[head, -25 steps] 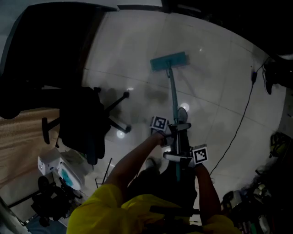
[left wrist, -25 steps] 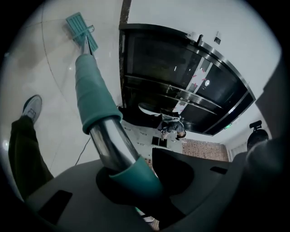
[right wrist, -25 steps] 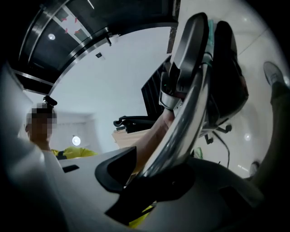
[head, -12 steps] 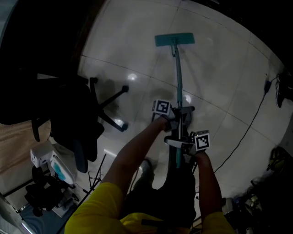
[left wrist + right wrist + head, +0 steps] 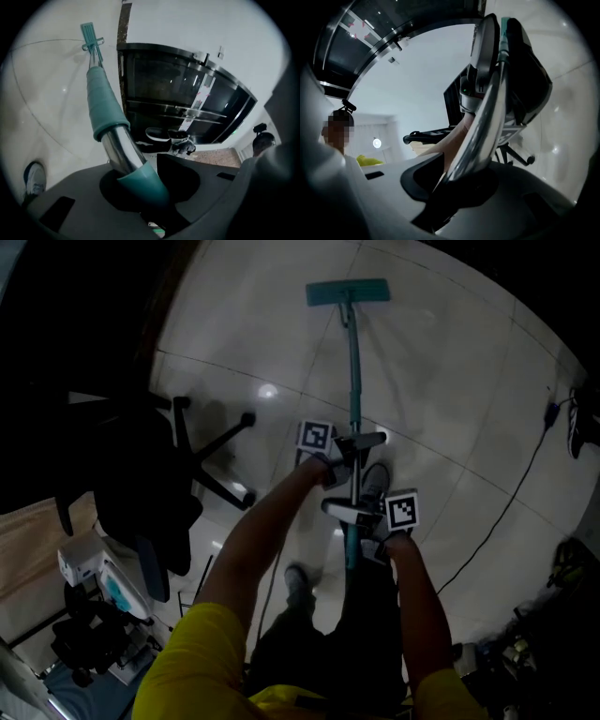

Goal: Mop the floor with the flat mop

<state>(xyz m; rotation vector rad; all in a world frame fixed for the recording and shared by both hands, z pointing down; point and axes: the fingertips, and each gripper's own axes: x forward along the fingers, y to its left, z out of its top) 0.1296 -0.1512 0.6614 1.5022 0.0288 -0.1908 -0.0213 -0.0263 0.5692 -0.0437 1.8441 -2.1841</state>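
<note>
A flat mop with a teal head (image 5: 348, 292) lies flat on the pale tiled floor (image 5: 441, 362) far ahead, its teal and metal handle (image 5: 353, 381) running back toward me. My left gripper (image 5: 354, 444) is shut on the handle higher up; in the left gripper view the handle (image 5: 107, 119) passes between its jaws, with the mop head (image 5: 90, 36) far off. My right gripper (image 5: 349, 510) is shut on the handle lower down, nearer my body; the right gripper view shows the metal shaft (image 5: 480, 126) clamped and the left gripper (image 5: 487, 61) ahead.
A black office chair (image 5: 150, 479) with a star base stands at the left. A black cable (image 5: 511, 493) trails over the floor at the right. Clutter lies at the lower left (image 5: 94, 615) and lower right (image 5: 525, 652). My shoe (image 5: 373, 482) is by the handle.
The mop head has slid farther away across the floor. Both grippers moved forward with the handle, still clamped on it.
</note>
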